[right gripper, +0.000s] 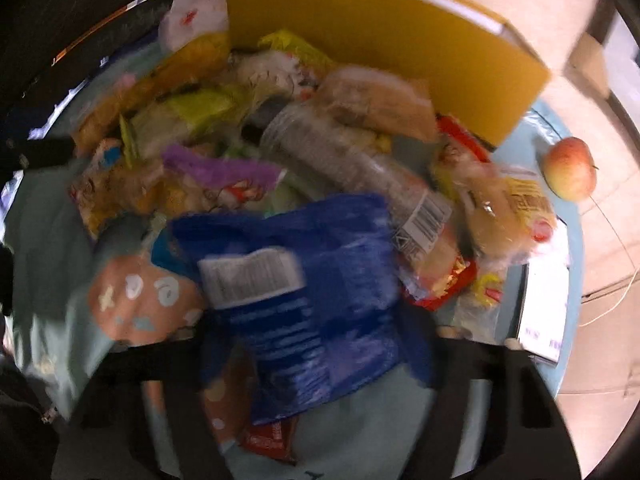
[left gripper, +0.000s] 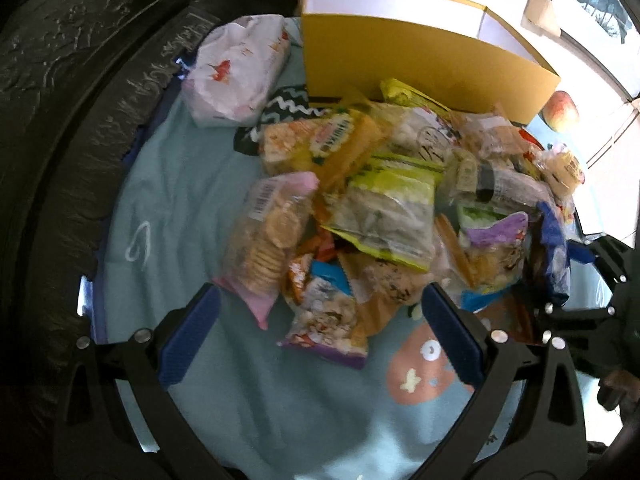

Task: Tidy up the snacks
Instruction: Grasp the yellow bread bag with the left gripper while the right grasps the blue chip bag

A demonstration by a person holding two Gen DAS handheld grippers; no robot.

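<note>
A heap of snack packets point(left gripper: 384, 200) lies on a pale blue cloth point(left gripper: 180, 184) in front of a yellow box point(left gripper: 420, 60). My left gripper point(left gripper: 320, 296) hangs open just above the near edge of the heap. Its blue pads point(left gripper: 192, 340) flank a small popcorn-like packet point(left gripper: 328, 320) without touching it. A pink-edged cracker pack point(left gripper: 268, 236) lies just beyond its left finger. My right gripper point(right gripper: 316, 340) is closed on a blue packet point(right gripper: 320, 280) with a white label, which fills the gap between its jaws. This view is blurred. In the left wrist view that blue packet point(left gripper: 554, 248) stands upright at the heap's right edge.
A white bag point(left gripper: 236, 72) lies left of the box, and an apple point(right gripper: 570, 168) sits on the cloth's right edge. Dark carved furniture point(left gripper: 80, 80) borders the cloth on the left. A white paper point(right gripper: 544, 304) lies at the right, with pale floor beyond.
</note>
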